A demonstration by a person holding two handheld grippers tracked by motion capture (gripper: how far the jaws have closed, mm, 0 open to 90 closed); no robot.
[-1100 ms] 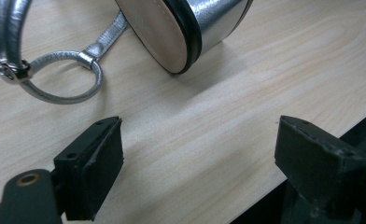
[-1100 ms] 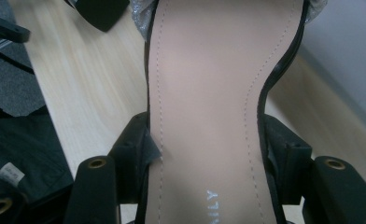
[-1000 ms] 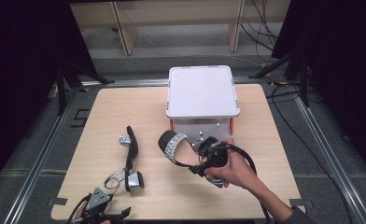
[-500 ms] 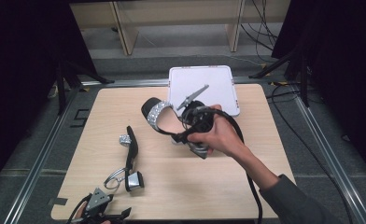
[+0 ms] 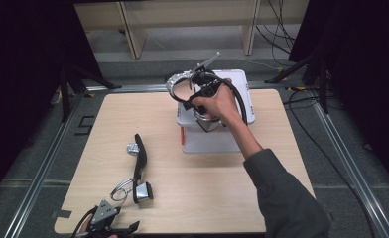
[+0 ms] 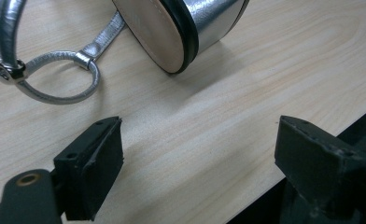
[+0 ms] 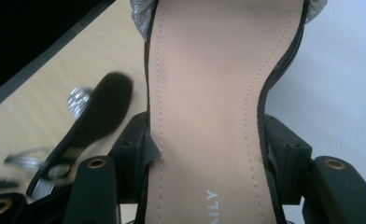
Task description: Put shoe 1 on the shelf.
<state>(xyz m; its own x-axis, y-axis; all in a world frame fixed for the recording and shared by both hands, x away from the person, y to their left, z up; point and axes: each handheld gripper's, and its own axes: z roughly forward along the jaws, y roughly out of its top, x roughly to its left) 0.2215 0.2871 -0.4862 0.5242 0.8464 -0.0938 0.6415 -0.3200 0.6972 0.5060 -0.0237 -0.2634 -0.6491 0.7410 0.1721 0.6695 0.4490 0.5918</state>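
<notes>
Since the white shoebox (image 5: 242,87) at the far side of the desk (image 5: 222,183) is still lidded, I'd keep the carried silver sandal (image 5: 178,82) level and hold it clear until there's somewhere to set it. The right gripper (image 7: 204,158) clamps its jaws on both edges of that sandal's insole (image 7: 209,93), toe pointing away. Its mate (image 5: 139,166) lies near the desk's front-left, just ahead of the left gripper (image 6: 197,163), whose jaws gape empty.

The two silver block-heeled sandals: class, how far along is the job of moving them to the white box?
Done: nothing sits in the white lidded box yet. In hand: the right tool clamps one silver sandal with a tan insole above the box. Left: the other silver sandal lies on the wooden table, near the open left tool.
</notes>
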